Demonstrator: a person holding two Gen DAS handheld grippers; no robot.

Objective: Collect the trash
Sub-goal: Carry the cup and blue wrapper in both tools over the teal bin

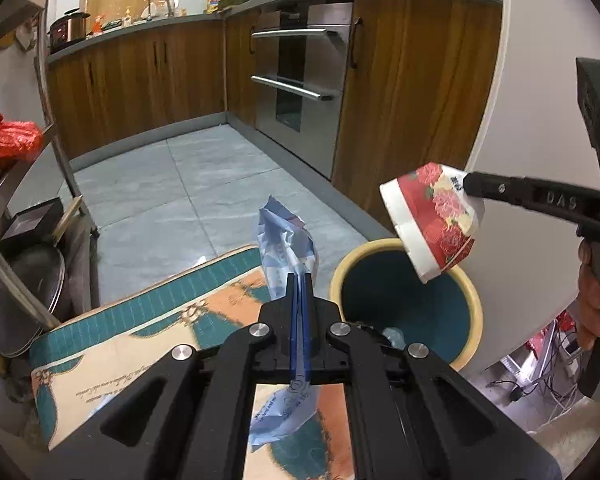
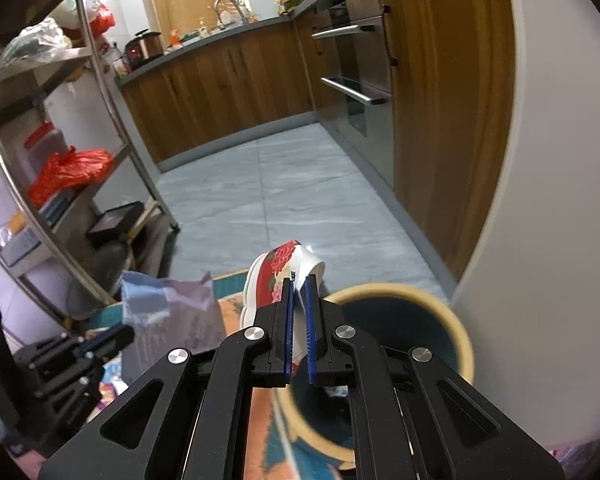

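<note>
Left wrist view shows our trash well. The blue wrapper (image 1: pixel 286 248) is pinched tight in our left claw (image 1: pixel 300 280), just left of the bin (image 1: pixel 472 292) on the floor. The red flowery paper cup (image 1: pixel 436 220) is pinched by its edge in our right claw (image 1: pixel 470 184), hanging tilted over the far right side of the bin's mouth. The bin stands beside the patterned mat (image 1: pixel 148 328), near the white wall (image 1: pixel 540 80).

We think the cup should drop first. We should bring it over the middle of the hole, then open that claw. The wrapper is light and may float, so we should move it right, over the hole, and go low before letting go.
</note>
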